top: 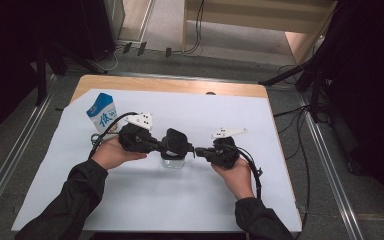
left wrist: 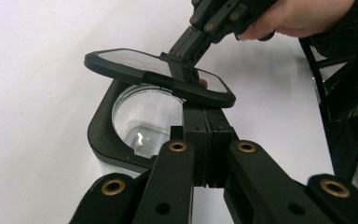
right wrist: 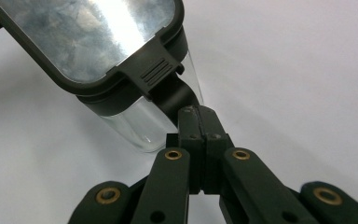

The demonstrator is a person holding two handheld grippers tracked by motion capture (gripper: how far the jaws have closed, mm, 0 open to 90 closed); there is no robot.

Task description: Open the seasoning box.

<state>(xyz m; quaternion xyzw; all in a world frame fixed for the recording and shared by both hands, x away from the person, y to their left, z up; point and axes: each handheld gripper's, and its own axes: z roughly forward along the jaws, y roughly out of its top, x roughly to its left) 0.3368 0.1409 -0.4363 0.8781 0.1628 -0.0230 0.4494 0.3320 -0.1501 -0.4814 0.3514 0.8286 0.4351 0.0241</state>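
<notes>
Clear container (top: 173, 161) with black collar standing upright near the centre of the white sheet (top: 145, 200) that covers the table, directly between the two hands. Black-framed lid (top: 174, 141) with clear panel raised and tilted above the container mouth, one edge lifted higher than the other, as confirmed in the left gripper view, where the round opening (left wrist: 144, 116) lies uncovered beneath it. Left gripper (top: 156, 144) held in the left hand (top: 111, 152), approaching from the left side of the container; jaws pressed fully together with no gap, tips at the near edge of the lid (left wrist: 158, 74) and the collar (left wrist: 102, 140), whether anything thin is pinched there not discernible. Right gripper (top: 198, 151) held in the right hand (top: 237, 175), approaching from the right; jaws likewise closed flat against each other in the right gripper view, tips meeting the black tab (right wrist: 175, 95) that descends from the lid's ribbed latch (right wrist: 151, 72); actual grip on that tab not confirmable. Container wall (right wrist: 140, 123) transparent, inside apparently empty. Blue-and-white carton (top: 101, 112) upright at the far left of the sheet, behind the left hand, well apart from the container. Cable trailing from each gripper along the wrist.
</notes>
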